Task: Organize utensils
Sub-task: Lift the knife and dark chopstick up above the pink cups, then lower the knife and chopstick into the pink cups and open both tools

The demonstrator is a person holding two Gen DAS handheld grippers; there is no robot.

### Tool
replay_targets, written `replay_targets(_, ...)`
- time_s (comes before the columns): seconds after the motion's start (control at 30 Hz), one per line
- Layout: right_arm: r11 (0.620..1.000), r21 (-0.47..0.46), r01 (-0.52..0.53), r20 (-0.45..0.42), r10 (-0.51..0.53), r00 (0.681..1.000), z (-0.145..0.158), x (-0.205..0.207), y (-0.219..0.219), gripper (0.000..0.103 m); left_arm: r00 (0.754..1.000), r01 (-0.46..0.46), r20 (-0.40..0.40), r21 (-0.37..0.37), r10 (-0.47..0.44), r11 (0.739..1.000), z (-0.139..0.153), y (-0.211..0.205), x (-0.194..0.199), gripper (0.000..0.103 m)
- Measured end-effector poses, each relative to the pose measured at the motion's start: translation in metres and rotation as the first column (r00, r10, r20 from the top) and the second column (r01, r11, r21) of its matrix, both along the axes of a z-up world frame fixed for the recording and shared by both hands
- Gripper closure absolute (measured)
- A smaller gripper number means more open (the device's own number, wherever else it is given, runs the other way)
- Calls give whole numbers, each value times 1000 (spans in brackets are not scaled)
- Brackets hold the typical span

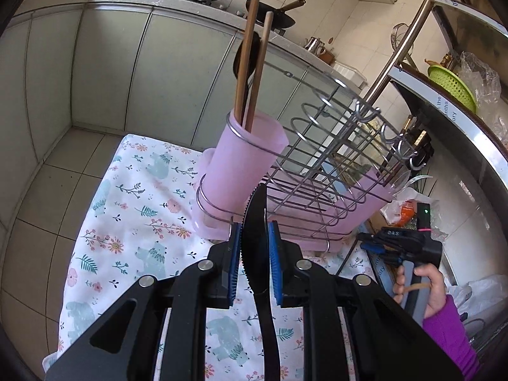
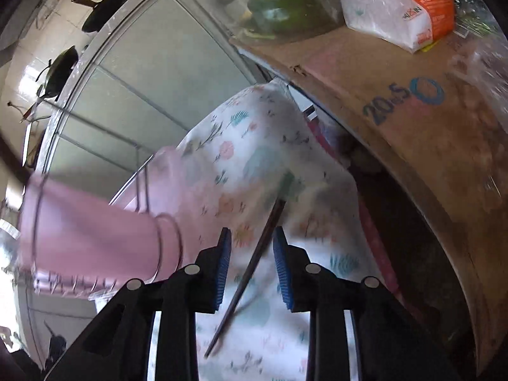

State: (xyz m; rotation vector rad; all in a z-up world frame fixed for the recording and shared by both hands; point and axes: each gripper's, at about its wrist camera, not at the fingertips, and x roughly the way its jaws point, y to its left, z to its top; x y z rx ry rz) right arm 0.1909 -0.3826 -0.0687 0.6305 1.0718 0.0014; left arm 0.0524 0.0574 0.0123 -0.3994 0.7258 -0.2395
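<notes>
**Black knife gripped on the left, chopstick lying loose on the right**

Left wrist view: the left claw (image 1: 253, 247) is closed on a black serrated knife (image 1: 256, 222), its blue pads pressing the blade from both sides, the tip aimed at the wire rack (image 1: 333, 146) on the floral-cloth surface (image 1: 133, 209). A pink cup (image 1: 244, 165) in the rack's left ring holds two wooden chopsticks (image 1: 250, 63) and a dark spoon (image 1: 243, 60), upright. At far right a hand (image 1: 425, 289) in a purple sleeve holds the other tool.

Right wrist view, blurred: the right claw (image 2: 251, 247) stands partly open, its pads touching nothing. A dark chopstick (image 2: 254, 263) lies on the cloth between the fingers, slanting near-left to far-right. The pink cup (image 2: 95, 241) sits to the left. A cardboard box (image 2: 397, 120) rises on the right.
</notes>
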Motion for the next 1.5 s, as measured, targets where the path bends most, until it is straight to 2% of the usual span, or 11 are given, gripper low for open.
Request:
replay_targets(0.13,1000,-6,1,-29,-1,1000,-13,15,3,82,1000,-5,-14,-6,5,1000,-6,1,5,86)
replay_targets(0.17,1000,-8,1,-32,-1,999,-18,17,4,90,1000,-8,-17,-4,8,1000,-7,1,6,86)
replay_targets(0.2,1000,-21,4,-32,-5,999,-22,17,5,92,1000,-12,-18,-3,12,1000,-7,2,7,86)
replay_targets(0.37,999,23,25,60,-26,998,-20,-2,-2,94,1000,-27,-2,10,27,1000,-3,3,6,86)
replay_targets(0.57,998,68,-3,215,-12,977,15,-47,-9,96,997,-59,44,15,59,998,14,3,2,86)
replay_targets(0.7,998,40,-43,334,27,942,52,-74,-1,96,992,-84,101,37,80,996,33,1,-5,86)
replay_targets(0.93,992,-84,-95,532,125,837,122,-117,29,96,983,-124,148,102,108,987,53,-9,-17,86)
replay_targets(1.13,981,-152,-121,615,190,765,155,-147,52,96,974,-161,184,172,129,972,65,-23,-31,86)
replay_targets(1.23,976,-175,-130,637,213,741,165,-158,60,96,970,-173,205,194,133,966,70,-28,-38,86)
replay_targets(1.5,969,-189,-156,663,244,708,183,-180,76,96,954,-211,260,244,146,947,83,-36,-56,86)
